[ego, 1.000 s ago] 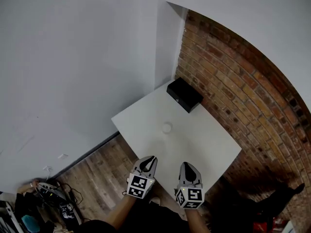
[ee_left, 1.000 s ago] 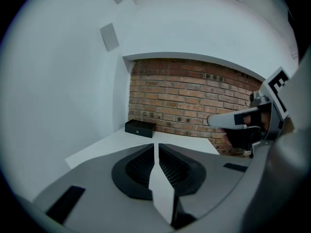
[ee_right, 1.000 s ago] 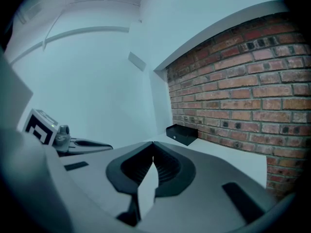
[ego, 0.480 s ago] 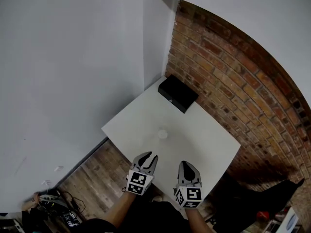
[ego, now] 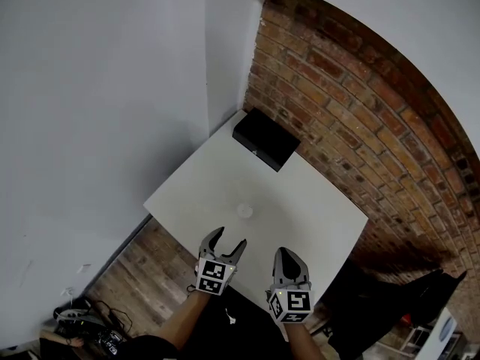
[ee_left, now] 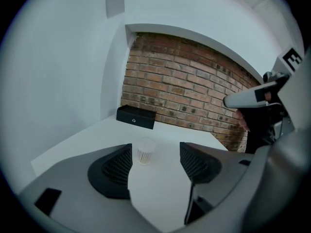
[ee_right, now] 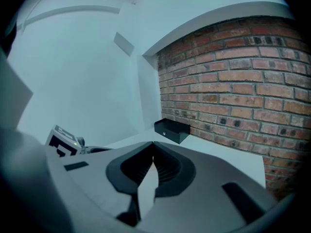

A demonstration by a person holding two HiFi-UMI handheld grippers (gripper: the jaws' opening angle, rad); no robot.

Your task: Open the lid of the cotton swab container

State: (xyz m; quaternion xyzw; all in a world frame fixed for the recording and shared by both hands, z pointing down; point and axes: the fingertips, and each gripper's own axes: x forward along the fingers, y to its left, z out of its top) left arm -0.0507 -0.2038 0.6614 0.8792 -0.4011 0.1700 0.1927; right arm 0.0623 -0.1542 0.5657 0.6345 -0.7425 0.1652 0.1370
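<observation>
Since a second ago, your left gripper (ego: 227, 238) has edged forward over the near edge of the white table (ego: 315, 216). Its jaws have just been opening and now stand spread, with nothing between the pads. The cotton swab container (ego: 244, 211) stands upright on the table at about 1 o'clock from that gripper, near but not touched. In the left gripper view it shows in the gap between the jaws, closer to the left one, and its lid looks closed. Your right gripper (ego: 288, 253) hangs at 3 o'clock from the left one, at the same table edge. Its jaws are pressed together on nothing. A black box (ego: 265, 139) lies at 12 o'clock on the far side of the table, against the brick wall (ego: 360, 111).
</observation>
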